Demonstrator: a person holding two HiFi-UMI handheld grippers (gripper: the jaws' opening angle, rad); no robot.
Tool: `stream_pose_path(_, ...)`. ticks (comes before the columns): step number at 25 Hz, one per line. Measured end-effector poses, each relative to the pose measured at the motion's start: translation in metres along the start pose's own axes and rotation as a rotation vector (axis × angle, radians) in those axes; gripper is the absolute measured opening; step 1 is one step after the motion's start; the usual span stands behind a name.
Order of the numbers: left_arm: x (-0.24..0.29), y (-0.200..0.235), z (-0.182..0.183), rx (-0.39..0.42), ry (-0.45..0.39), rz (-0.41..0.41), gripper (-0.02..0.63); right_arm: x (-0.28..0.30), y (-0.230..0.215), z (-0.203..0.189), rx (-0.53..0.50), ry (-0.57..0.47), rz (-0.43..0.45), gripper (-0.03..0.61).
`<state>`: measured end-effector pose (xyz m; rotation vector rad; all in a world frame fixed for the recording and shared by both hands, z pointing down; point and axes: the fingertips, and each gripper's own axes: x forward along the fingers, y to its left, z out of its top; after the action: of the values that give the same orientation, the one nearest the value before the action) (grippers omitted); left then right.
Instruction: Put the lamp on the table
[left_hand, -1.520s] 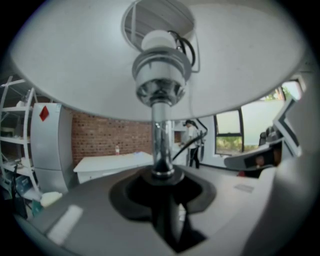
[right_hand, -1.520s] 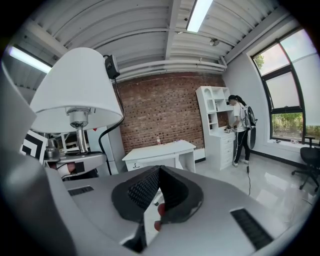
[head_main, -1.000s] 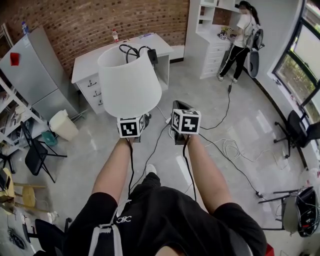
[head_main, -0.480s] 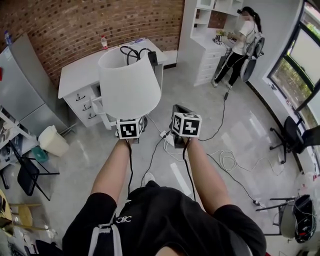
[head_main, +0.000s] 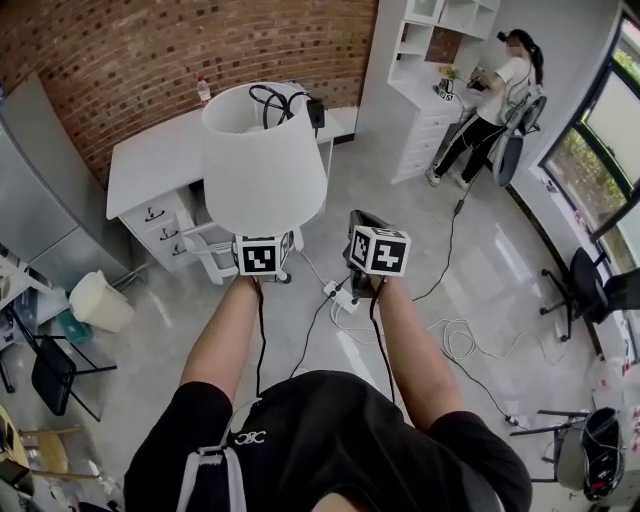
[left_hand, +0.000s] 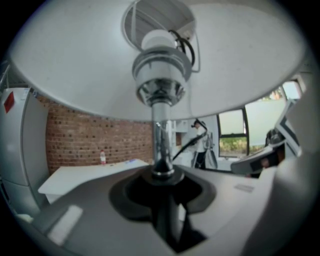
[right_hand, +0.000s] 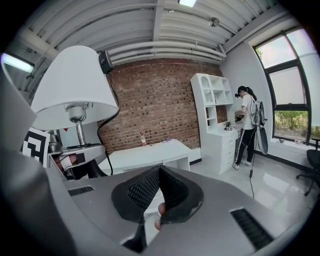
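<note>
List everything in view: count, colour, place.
lamp: one, white shade and chrome stem, held up in the left gripper
cord: one, black, piled on top of the shade
table: one, white, ahead against the brick wall
bottle: one, pale, on the table's far edge
shelf unit: one, white, right of the table
other person: one, white top and black trousers, at the shelf unit
bin: one, cream, on the floor at left
folding chair: one, black, near the bin
cables: several, black and white, on the floor
left gripper: one, grey, closed on the lamp's stem
right gripper: one, grey, empty, jaws together
</note>
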<state>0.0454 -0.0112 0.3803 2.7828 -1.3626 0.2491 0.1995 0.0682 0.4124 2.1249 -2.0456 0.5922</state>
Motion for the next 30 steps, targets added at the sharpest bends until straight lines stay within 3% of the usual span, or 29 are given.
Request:
stream_pose_path(15,0.075,0.060,-0.004,-0.025,0.028,0.045,0.109,0.114,0.007,0.024,0.019,0.018,0.082,-0.002)
stream_pose_path(30,0.211,0.144,0.026,-0.051,0.008,0.199,0.109,0.290,0.005,0.104,-0.026,0.020,0.265,-0.002)
